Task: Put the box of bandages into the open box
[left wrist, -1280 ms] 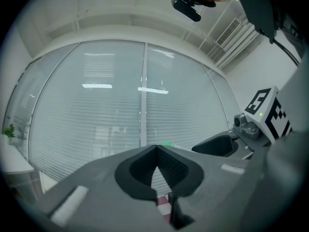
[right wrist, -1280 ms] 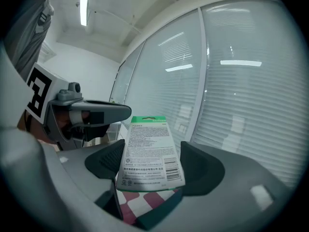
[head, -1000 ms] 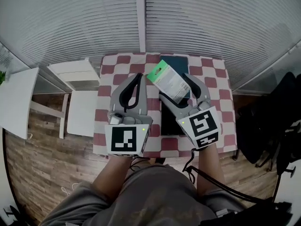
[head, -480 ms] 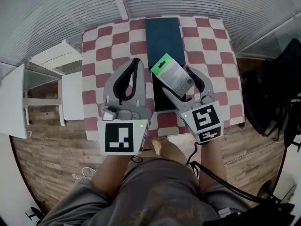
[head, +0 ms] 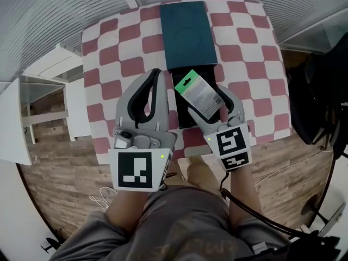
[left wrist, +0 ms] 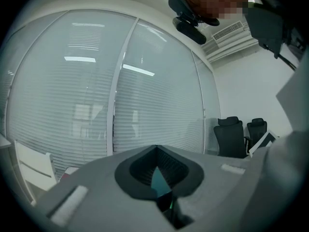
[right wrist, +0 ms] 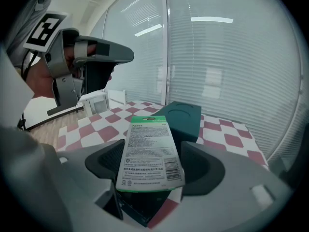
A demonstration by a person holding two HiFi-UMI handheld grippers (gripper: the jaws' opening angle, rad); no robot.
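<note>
I have the right gripper (head: 202,99) holding the bandage box (head: 199,94) over the open box (head: 181,117). Its jaws stand wide, one pad on each long side of the bandage box, and the right gripper view shows both pads against its edges, so it is gripped across its width. The bandage box is tilted, with its green end pointing away from me toward the far edge of the open box and its white printed face turned up. From the head view it covers most of the open box. Only a dark strip at the near left corner and a little of the far edge show round it. I can't tell whether its underside touches the rim of the open box or hangs clear of it.

The lid (head: 187,34) is dark teal with a round pressed mark. It lies flat on the red and white checked table (head: 109,53), just beyond the far edge of the open box. I can't make out whether the two touch.

The left gripper (head: 156,76) is just to the left of the open box, apart from it and pointing the same way as the right one. Its jaws are closed tip to tip with nothing between them. In the left gripper view the two pads meet in a point, with window blinds (left wrist: 96,81) filling the space beyond them.

Well to the left of the open box, off the table, a white stool (head: 51,69) stands on a wood floor (head: 60,184).
</note>
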